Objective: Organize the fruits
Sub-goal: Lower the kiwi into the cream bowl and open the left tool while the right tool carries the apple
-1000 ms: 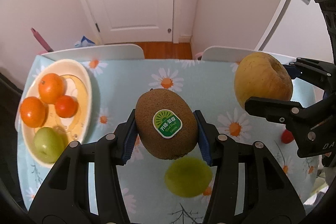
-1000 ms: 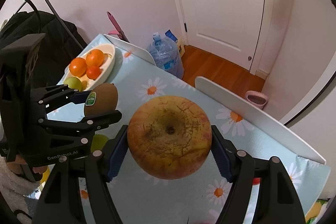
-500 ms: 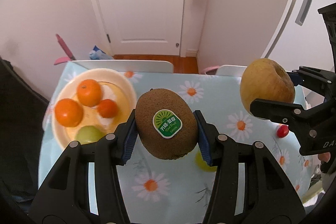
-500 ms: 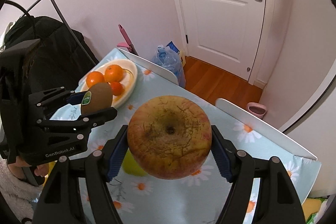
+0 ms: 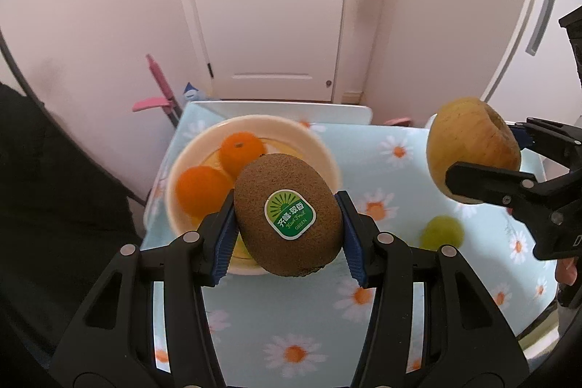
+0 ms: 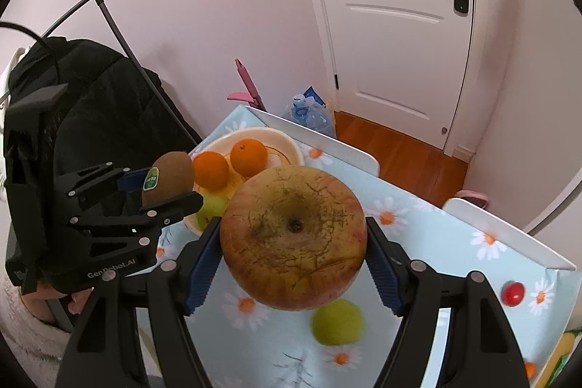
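Observation:
My left gripper (image 5: 287,235) is shut on a brown kiwi (image 5: 287,217) with a green sticker, held in the air over the near rim of a cream bowl (image 5: 320,151). Two oranges (image 5: 202,191) show in the bowl; in the right wrist view a green fruit (image 6: 212,206) lies there too. My right gripper (image 6: 293,250) is shut on a large yellow-red apple (image 6: 293,235), raised above the table to the right of the bowl. The apple (image 5: 473,151) and the kiwi (image 6: 169,175) each show in the other view. A loose green fruit (image 6: 336,322) lies on the tablecloth below the apple.
The table (image 5: 363,333) has a light-blue daisy cloth. A small red fruit (image 6: 513,293) lies near its right side. White chair backs (image 6: 338,148) stand along the far edge. A dark coat on a rack (image 6: 91,104) is at the left, a water jug (image 6: 311,115) and a white door (image 5: 269,6) behind.
Both grippers have risen and moved left toward the bowl with their fruits. The kiwi now hangs over the bowl's near rim; the loose green fruit has dropped back to the right.

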Motion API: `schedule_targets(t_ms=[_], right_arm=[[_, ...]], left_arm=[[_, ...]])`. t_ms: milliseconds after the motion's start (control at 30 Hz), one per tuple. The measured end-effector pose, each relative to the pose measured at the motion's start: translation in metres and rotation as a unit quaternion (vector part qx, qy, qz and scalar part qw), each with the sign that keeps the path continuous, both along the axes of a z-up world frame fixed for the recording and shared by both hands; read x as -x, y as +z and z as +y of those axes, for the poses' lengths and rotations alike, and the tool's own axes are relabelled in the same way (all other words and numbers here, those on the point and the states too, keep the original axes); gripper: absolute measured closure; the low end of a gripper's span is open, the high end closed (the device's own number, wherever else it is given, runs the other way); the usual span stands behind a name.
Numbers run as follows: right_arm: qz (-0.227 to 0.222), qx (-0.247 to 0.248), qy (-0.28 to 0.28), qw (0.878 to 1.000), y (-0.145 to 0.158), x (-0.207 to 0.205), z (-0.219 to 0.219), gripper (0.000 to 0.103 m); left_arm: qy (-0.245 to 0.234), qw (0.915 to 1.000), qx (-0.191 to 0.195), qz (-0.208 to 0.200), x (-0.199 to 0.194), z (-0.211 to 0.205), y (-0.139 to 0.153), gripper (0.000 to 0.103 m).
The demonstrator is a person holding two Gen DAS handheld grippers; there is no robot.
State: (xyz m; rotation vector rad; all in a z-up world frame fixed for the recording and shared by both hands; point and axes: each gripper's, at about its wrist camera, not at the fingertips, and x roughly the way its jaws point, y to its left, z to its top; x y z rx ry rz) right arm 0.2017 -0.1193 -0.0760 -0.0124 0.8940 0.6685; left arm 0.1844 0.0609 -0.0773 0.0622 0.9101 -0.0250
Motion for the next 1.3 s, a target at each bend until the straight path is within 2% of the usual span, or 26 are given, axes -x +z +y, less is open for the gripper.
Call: schedule_targets(t_ms=[300,567,733,867,900,933,1000,1100,1300], right_arm=[[0.014,0.001,-0.030,0.999,-0.015,-0.007,0.044,0.033],[0.030,0.003,-0.067,0.997,-0.038,-0.016,0.064,0.033],[0.039,0.008,-0.081,0.996,-0.047,-0.019,0.066,0.033],[0.043,0.013,-0.076,0.996,-0.048,-0.021,0.068,0.033],[0.043,0.014,-0.074,0.996,-0.049,-0.022,0.069,0.033],[0.043,0.016,-0.069,0.997,-0.049,-0.023,0.069,0.033],[0.043,0.017,-0.061,0.997,-0.048,-0.025,0.071,0.033],[0.044,0.019,-0.050,0.998,-0.046,-0.028,0.071,0.033],[0.041,0.025,-0.023,0.999,-0.041,-0.032,0.075,0.033]], left_arm=[[-0.016,0.9998,-0.010,0.008,-0.011,0.052,-0.031,0.048],[-0.061,0.9979,-0.018,0.011,-0.025,0.060,-0.065,0.048],[-0.065,0.9976,-0.025,0.000,-0.032,0.062,-0.068,0.048],[-0.057,0.9982,-0.016,0.002,-0.032,0.068,-0.070,0.046],[-0.053,0.9985,-0.015,-0.002,-0.031,0.069,-0.068,0.038],[-0.050,0.9986,-0.016,-0.005,-0.028,0.069,-0.066,0.018],[-0.036,0.9990,-0.017,-0.020,-0.024,0.071,-0.058,0.000],[-0.024,0.9993,-0.003,-0.030,-0.018,0.074,-0.047,0.000],[0.012,0.9995,-0.008,-0.029,-0.005,0.080,-0.038,0.000]])
